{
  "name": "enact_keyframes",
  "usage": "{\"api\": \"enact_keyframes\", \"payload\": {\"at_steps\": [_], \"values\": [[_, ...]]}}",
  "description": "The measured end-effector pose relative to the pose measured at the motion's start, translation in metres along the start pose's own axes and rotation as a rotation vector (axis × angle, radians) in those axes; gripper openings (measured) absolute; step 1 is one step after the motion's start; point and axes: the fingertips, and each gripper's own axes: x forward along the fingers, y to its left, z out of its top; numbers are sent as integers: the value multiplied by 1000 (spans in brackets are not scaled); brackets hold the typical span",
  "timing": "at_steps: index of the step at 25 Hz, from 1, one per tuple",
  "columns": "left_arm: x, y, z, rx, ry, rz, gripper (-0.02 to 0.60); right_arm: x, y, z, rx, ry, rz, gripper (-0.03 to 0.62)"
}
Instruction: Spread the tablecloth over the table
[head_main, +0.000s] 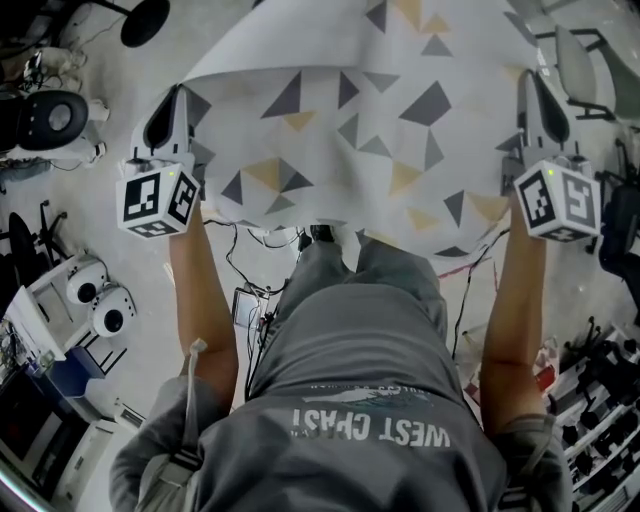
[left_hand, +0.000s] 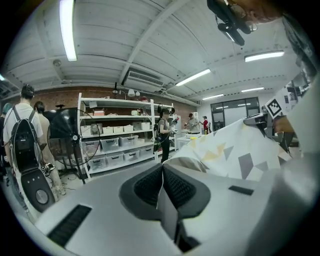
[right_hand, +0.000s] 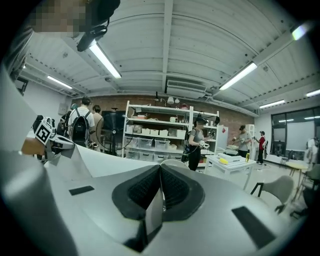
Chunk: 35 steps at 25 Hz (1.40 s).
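The tablecloth (head_main: 370, 120) is white with grey and yellow triangles and hangs stretched in the air between my two grippers. In the head view my left gripper (head_main: 172, 105) is shut on the cloth's near left corner. My right gripper (head_main: 530, 95) is shut on its near right corner. A thin fold of cloth is pinched between the dark pads (left_hand: 175, 187) in the left gripper view, and the patterned tablecloth (left_hand: 235, 150) billows to the right of my left gripper (left_hand: 162, 167). My right gripper (right_hand: 160, 167) also nips a cloth edge, with the tablecloth (right_hand: 100, 162) running off to the left. Whatever lies under the cloth is hidden.
Cables (head_main: 250, 270) trail on the floor by the person's feet. Round grey devices (head_main: 50, 120) and a black fan (head_main: 145, 20) stand at left, chairs (head_main: 580, 65) at top right. Storage shelves (right_hand: 160, 132), a white table (right_hand: 230, 162) and several standing people fill the room beyond.
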Motion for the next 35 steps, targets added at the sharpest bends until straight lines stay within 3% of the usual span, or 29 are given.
{"api": "enact_keyframes", "payload": {"at_steps": [21,29,35], "values": [[87,20,-147,-53,285,7,0,77,-28,-164,78,278,26,12],[110,32,-188,-57,360,25,0,90,-44,-224,120,389,-22,14],[119,48,-222,-99,409,78,3,88,-84,-287,201,512,-106,18]]}}
